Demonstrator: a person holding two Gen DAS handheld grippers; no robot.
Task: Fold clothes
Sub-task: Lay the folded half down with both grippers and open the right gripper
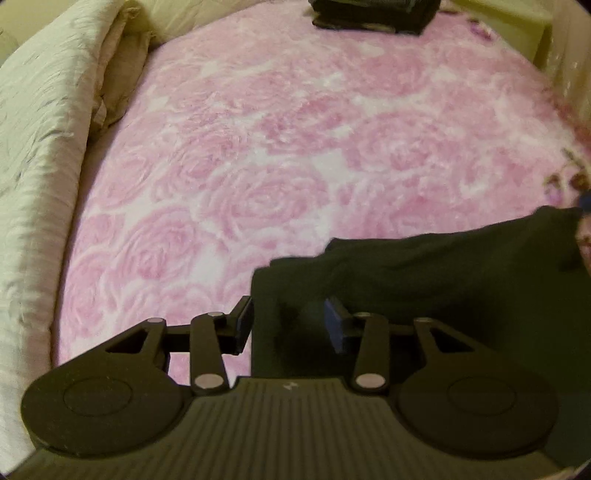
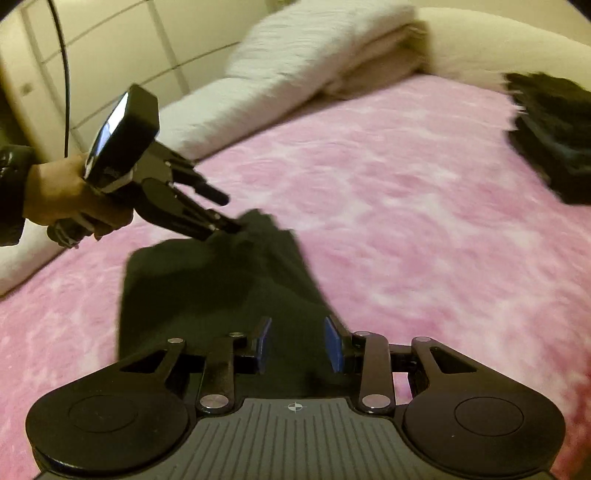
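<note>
A dark garment (image 1: 424,280) lies flat on the pink rose-patterned blanket (image 1: 277,129). In the left wrist view my left gripper (image 1: 290,326) hangs open over the garment's left edge, one finger above the blanket and the other above the cloth. In the right wrist view the same garment (image 2: 221,288) stretches away from my right gripper (image 2: 298,341), which stands open just above its near end with nothing pinched. A hand (image 2: 62,199) holds the left gripper (image 2: 227,214), whose tips are at the garment's far corner. Both views are motion-blurred.
A stack of folded dark clothes (image 1: 369,14) (image 2: 550,136) sits at the far side of the bed. A rolled cream duvet (image 1: 44,147) (image 2: 314,55) runs along one edge. Pale cabinet fronts (image 2: 110,48) and a black cable (image 2: 65,74) stand behind.
</note>
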